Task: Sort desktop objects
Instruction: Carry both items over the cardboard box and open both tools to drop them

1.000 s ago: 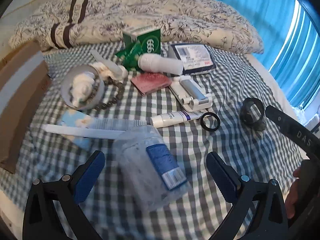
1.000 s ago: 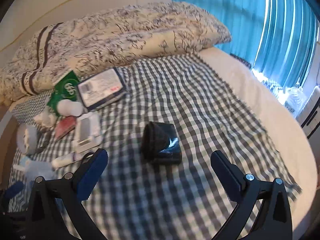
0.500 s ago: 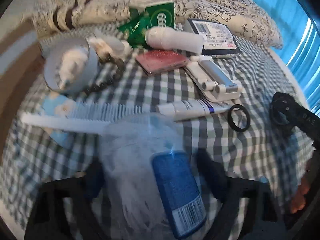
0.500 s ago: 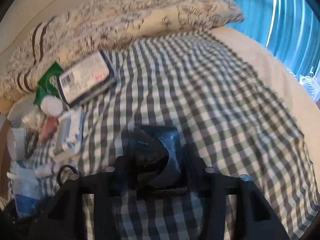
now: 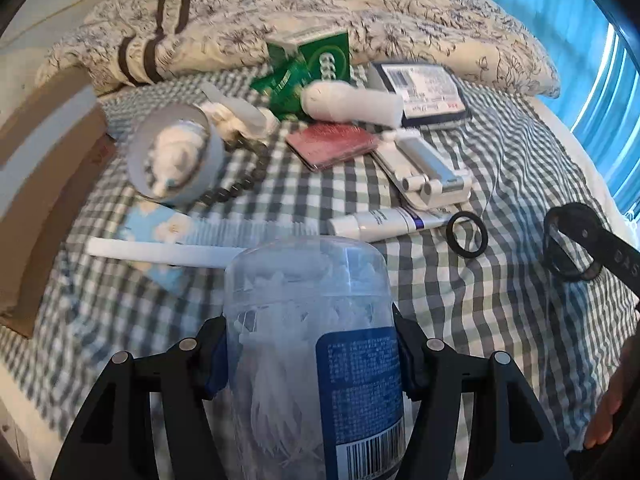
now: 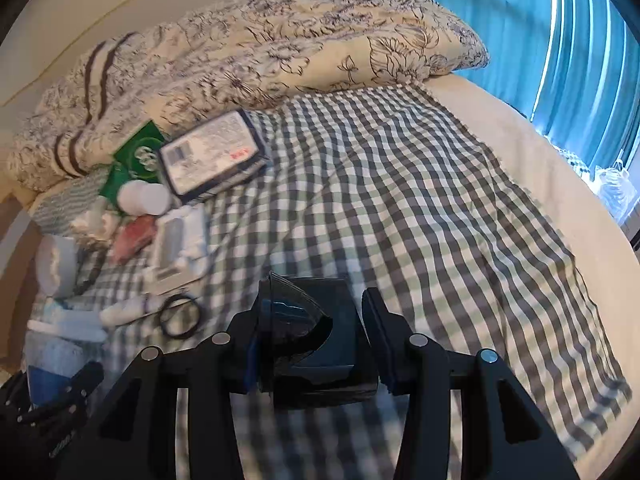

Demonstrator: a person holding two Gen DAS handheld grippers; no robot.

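Note:
My left gripper (image 5: 308, 356) is shut on a clear plastic jar (image 5: 308, 320) with a blue label and white cotton swabs inside. The jar fills the lower middle of the left wrist view. My right gripper (image 6: 314, 346) is shut on a small black container (image 6: 316, 340) over the checked cloth (image 6: 400, 220). The left wrist view shows that black container (image 5: 568, 248) at the far right, with a finger of the right gripper across it. In the right wrist view the jar (image 6: 52, 360) sits at the lower left edge.
Beyond the jar lie a white comb (image 5: 160, 256), a black ring (image 5: 466, 236), a white tube (image 5: 392, 220), a white device (image 5: 428, 168), a red wallet (image 5: 332, 146), a round blue tub (image 5: 176, 160), a green box (image 5: 324, 60) and a dark blue packet (image 5: 424, 92). A floral duvet (image 6: 280, 60) lines the back.
Both grippers were open a second ago. Each moved forward and shut: the left on the clear jar, the right on the black container.

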